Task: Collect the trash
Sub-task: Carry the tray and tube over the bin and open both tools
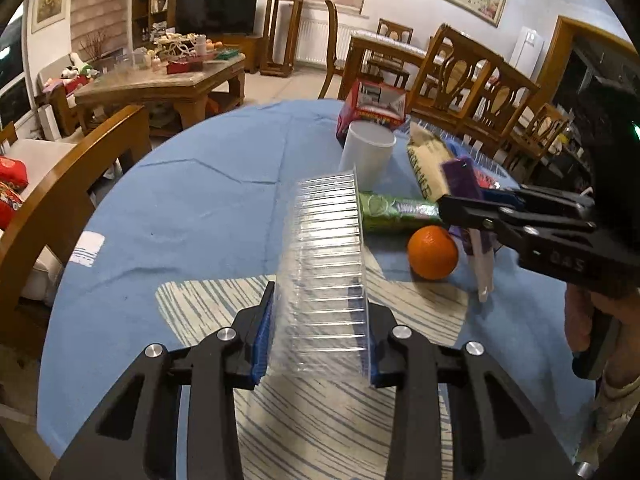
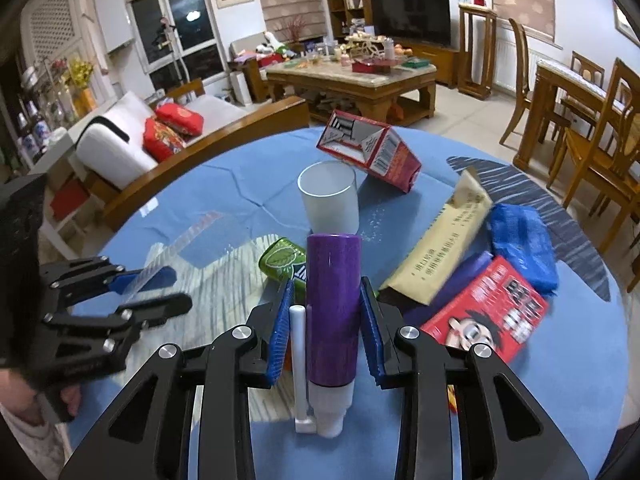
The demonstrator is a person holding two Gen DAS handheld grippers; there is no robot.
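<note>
My left gripper (image 1: 320,316) is shut on a clear ribbed plastic container (image 1: 324,264) and holds it above the round blue table (image 1: 180,200). It also shows in the right wrist view (image 2: 160,292) at the left. My right gripper (image 2: 326,300) is shut on a purple tube with a white cap (image 2: 332,312); in the left wrist view it (image 1: 460,196) is at the right above an orange (image 1: 433,253). A frosted cup (image 2: 330,196), a green packet (image 2: 282,262), a beige wrapper (image 2: 440,252) and a red carton (image 2: 372,150) lie beyond.
A red comic-print box (image 2: 486,312) and a blue pouch (image 2: 524,246) lie at the right of the table. A striped placemat (image 1: 340,412) is under the left gripper. A wooden sofa (image 2: 208,140) and dining chairs (image 1: 472,80) surround the table.
</note>
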